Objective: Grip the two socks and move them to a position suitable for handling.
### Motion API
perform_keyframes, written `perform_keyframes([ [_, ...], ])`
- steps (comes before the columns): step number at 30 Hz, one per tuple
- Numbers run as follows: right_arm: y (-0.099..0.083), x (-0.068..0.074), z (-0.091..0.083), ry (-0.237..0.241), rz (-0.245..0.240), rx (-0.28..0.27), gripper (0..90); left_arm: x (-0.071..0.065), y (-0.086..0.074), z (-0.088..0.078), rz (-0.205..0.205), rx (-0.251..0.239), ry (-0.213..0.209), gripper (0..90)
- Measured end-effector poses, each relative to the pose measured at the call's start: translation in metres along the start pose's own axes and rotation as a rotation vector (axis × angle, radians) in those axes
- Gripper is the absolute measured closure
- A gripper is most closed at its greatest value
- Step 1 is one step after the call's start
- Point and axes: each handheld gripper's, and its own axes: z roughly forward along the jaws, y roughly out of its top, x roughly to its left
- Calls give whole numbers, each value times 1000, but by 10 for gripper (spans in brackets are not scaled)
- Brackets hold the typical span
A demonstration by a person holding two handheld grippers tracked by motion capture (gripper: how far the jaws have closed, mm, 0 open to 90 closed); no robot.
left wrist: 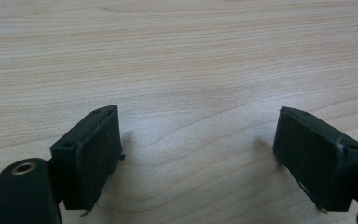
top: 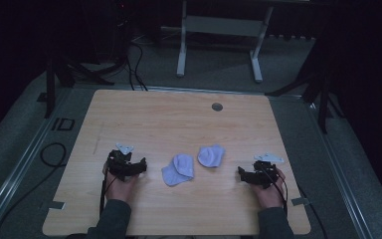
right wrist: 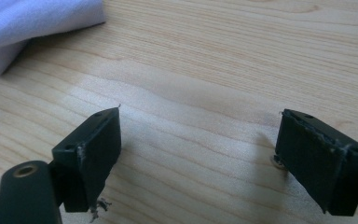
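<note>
Right now both tools are resting wide open and empty on the wooden surface (top: 144,114), the left tool (top: 142,167) and the right tool (top: 242,174) flanking two pale socks. The left sock (top: 178,169) is lying folded over, just beside the right sock (top: 211,155); whether they are touching is hard to tell. Each tool is sitting near its own sock, so reaching inward low and level, pinching one cuff edge, not the bunched middle, looks the wise approach.
</note>
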Motion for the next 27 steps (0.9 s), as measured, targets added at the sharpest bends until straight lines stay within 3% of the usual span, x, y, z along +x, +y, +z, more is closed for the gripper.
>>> perform_keyframes([
  [8,0,0,0,-1,1,0,140,0,0,-1,-9,-14,9,256],
  [15,0,0,0,-1,1,0,140,-3,2,-5,-9,4,5,470],
  [18,0,0,0,-1,1,0,140,-4,2,-7,16,9,-22,519],
  [23,0,0,0,-1,1,0,140,-9,2,-9,63,16,-77,733],
  [27,0,0,0,-1,1,0,140,-19,2,-10,115,17,-133,847],
])
